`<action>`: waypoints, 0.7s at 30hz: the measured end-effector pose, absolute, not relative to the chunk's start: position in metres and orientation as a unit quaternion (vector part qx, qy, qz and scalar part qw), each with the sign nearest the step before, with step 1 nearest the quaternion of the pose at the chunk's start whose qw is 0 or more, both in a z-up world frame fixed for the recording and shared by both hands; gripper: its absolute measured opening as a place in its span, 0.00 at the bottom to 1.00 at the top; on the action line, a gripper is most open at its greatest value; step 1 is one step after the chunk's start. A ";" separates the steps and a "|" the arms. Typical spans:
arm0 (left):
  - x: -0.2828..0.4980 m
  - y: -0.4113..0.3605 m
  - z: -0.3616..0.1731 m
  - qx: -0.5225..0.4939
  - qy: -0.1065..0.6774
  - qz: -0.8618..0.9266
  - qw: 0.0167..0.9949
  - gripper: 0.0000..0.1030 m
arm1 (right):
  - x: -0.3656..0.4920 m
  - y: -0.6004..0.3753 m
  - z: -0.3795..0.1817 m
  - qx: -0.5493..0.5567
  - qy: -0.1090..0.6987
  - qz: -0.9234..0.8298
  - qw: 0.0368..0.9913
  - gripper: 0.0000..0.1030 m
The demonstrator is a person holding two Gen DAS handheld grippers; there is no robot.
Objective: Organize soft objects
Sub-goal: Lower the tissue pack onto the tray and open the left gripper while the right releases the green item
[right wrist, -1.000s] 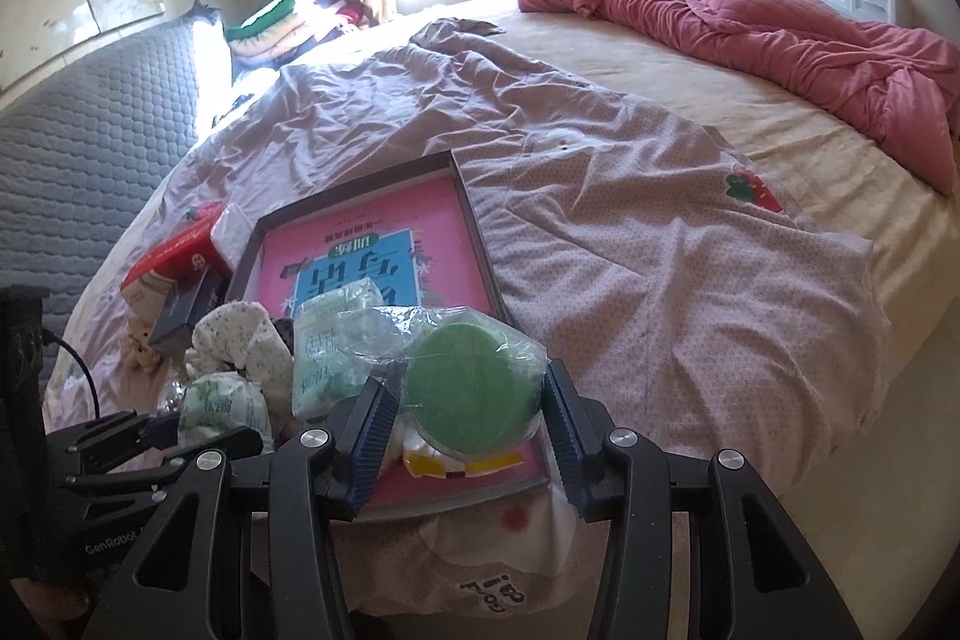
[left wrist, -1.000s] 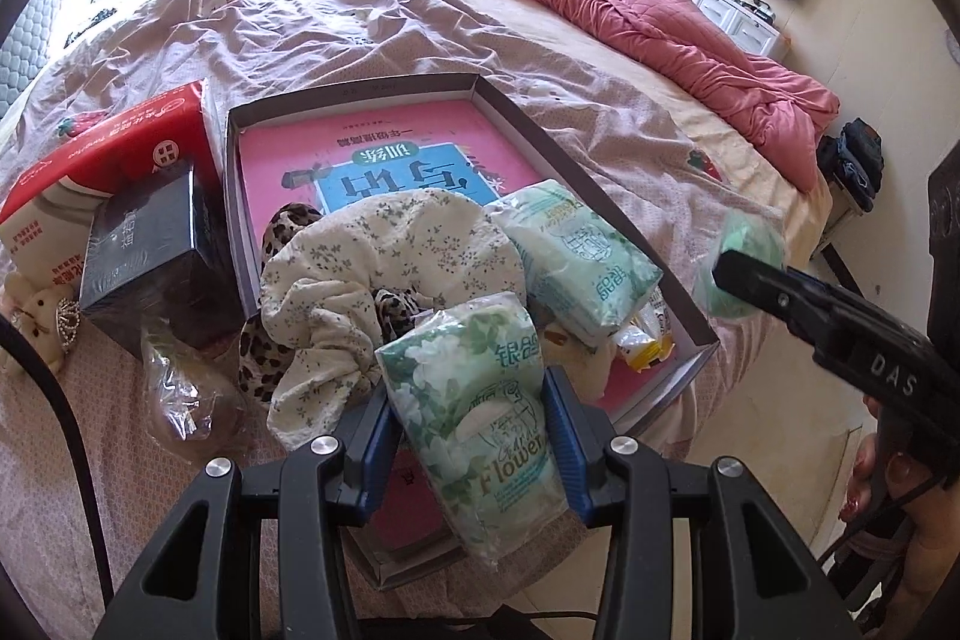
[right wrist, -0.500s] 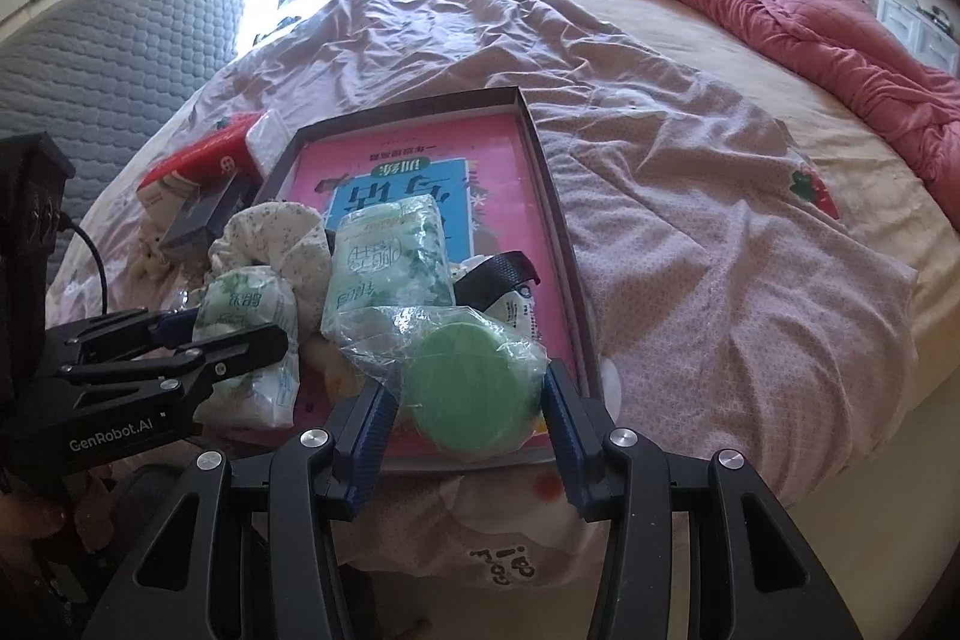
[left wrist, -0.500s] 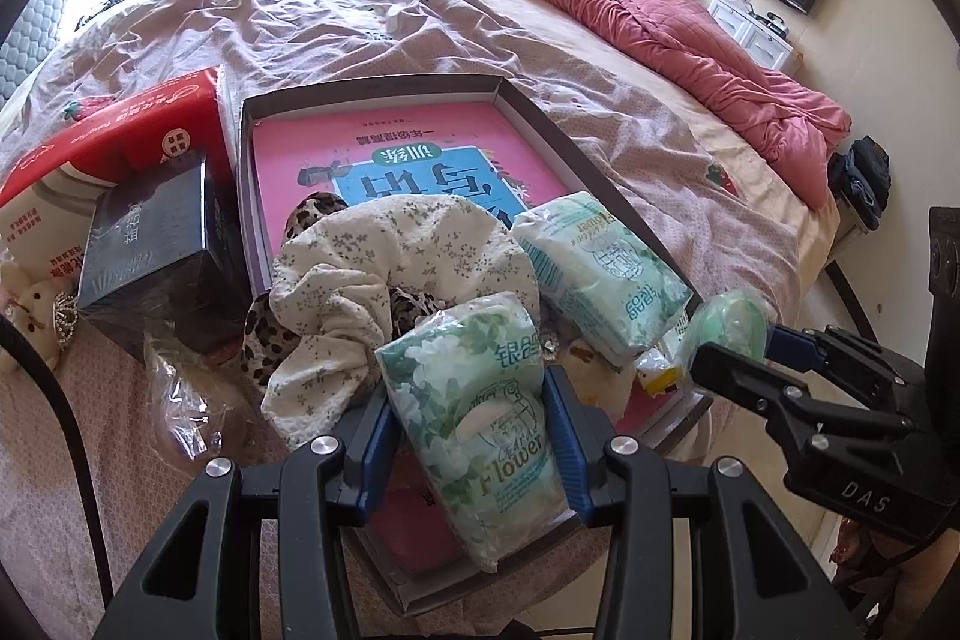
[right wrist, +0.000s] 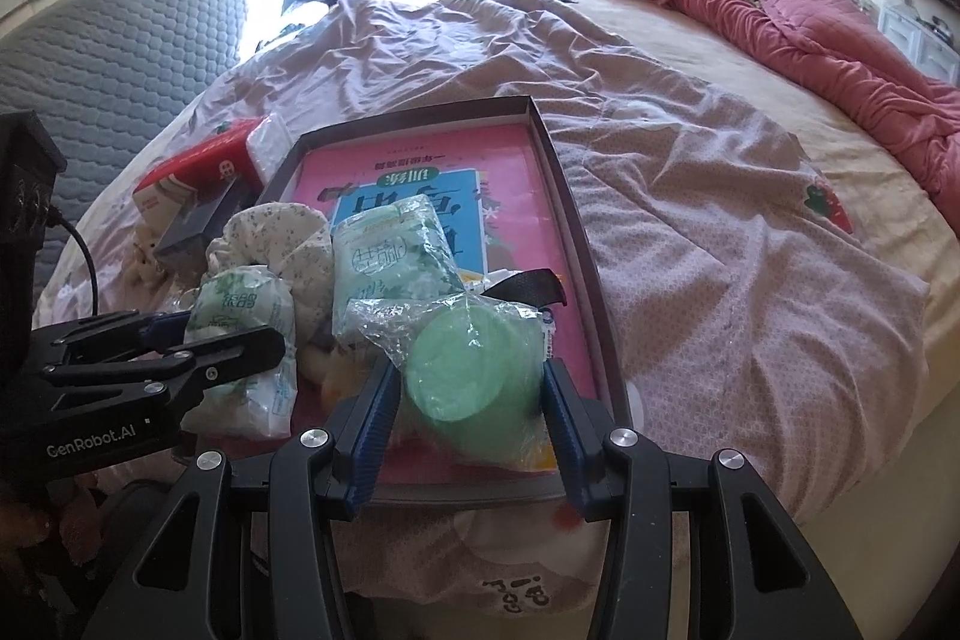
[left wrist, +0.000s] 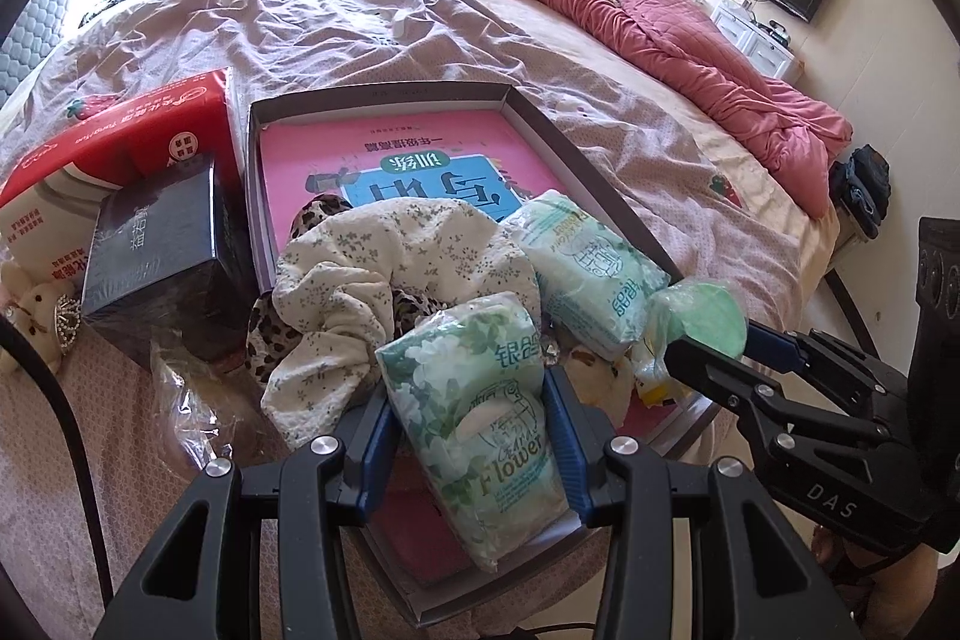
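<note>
My left gripper (left wrist: 471, 430) is shut on a green flower-print tissue pack (left wrist: 480, 412), held over the near end of a shallow grey box (left wrist: 384, 91) with a pink book in it. My right gripper (right wrist: 468, 400) is shut on a green round sponge in a clear bag (right wrist: 468, 370), over the box's near right corner (right wrist: 606, 400). In the box lie a floral cloth (left wrist: 384, 268), a leopard-print scrunchie (left wrist: 264, 340) and a second tissue pack (left wrist: 588, 274). The right gripper also shows in the left wrist view (left wrist: 714, 358), and the left gripper in the right wrist view (right wrist: 216, 340).
A red tissue package (left wrist: 114, 142), a black box (left wrist: 156, 244), a small teddy bear (left wrist: 36, 310) and a crumpled clear bag (left wrist: 186, 400) lie left of the box. A pink quilt (left wrist: 660, 16) lies across the far right of the bed. The bed edge is just below both grippers.
Both grippers moved forward and toward each other over the box's near end. The sponge bag came from right of the box to above its near right corner. Both kept their grip.
</note>
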State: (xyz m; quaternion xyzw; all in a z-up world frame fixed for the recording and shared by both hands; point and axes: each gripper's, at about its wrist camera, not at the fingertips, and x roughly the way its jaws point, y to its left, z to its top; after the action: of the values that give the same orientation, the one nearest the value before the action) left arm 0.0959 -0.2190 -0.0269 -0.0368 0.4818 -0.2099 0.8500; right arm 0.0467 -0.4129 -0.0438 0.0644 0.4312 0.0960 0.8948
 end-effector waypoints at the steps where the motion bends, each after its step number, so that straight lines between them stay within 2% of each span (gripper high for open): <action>1: 0.096 -0.219 -0.027 -0.037 0.482 -0.210 0.850 0.44 | 0.048 -0.413 -0.044 0.065 0.430 0.093 0.896 0.48; 21: 0.099 -0.221 -0.034 -0.040 0.487 -0.213 0.846 0.46 | 0.060 -0.406 -0.049 0.064 0.399 0.101 0.909 0.51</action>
State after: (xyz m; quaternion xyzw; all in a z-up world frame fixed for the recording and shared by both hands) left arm 0.0993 -0.2213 -0.0338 -0.0404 0.4869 -0.2129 0.8461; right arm 0.0602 -0.4063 -0.0493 0.0640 0.3986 0.1014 0.9092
